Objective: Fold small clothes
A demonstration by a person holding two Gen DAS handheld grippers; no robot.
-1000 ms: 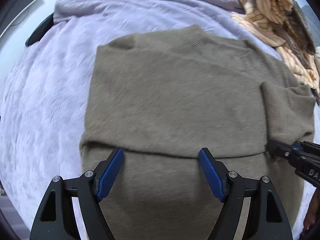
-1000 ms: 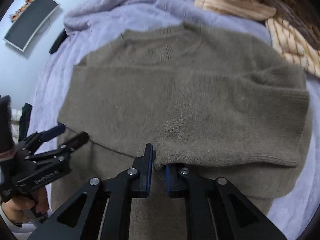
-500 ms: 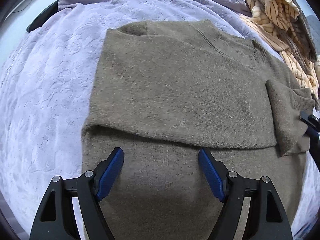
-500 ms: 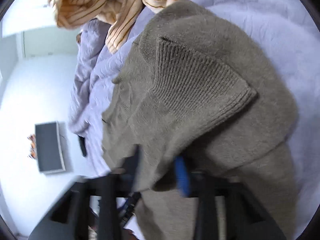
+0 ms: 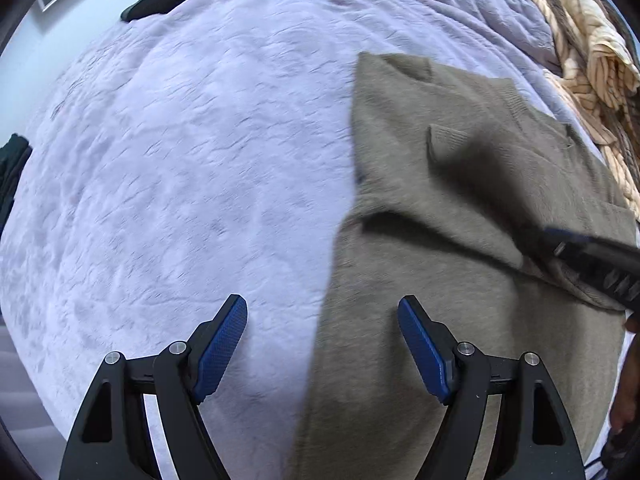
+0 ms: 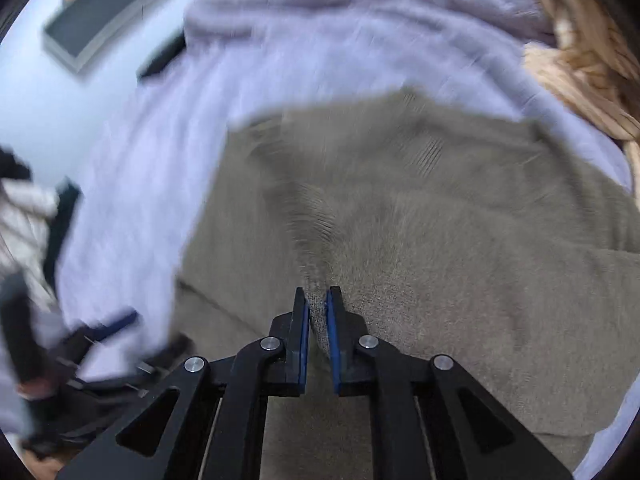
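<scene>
An olive knit sweater (image 5: pixel 460 200) lies flat on a lavender bedspread (image 5: pixel 180 160). My left gripper (image 5: pixel 320 304) hangs open above the sweater's left edge, one finger over the bedspread and one over the knit, with nothing between them. My right gripper (image 6: pixel 317 294) pinches a fold of the sweater's sleeve (image 6: pixel 316 248) between its blue pads, and its jaws are opening slightly. In the left wrist view the right gripper (image 5: pixel 592 256) reaches in from the right over the sweater (image 6: pixel 440 220). A ribbed cuff (image 5: pixel 444 140) lies on the sweater's body. The right wrist view is blurred.
A heap of tan striped clothes (image 5: pixel 580 40) lies at the back right of the bed, also in the right wrist view (image 6: pixel 580 72). A dark flat panel (image 6: pixel 104 28) stands on the pale floor beyond the bed. A hand holds the left gripper (image 6: pixel 108 332) at lower left.
The left gripper has slid left, from over the sweater's hem to its left edge. The right gripper has carried the sleeve from the sweater's right side across the body.
</scene>
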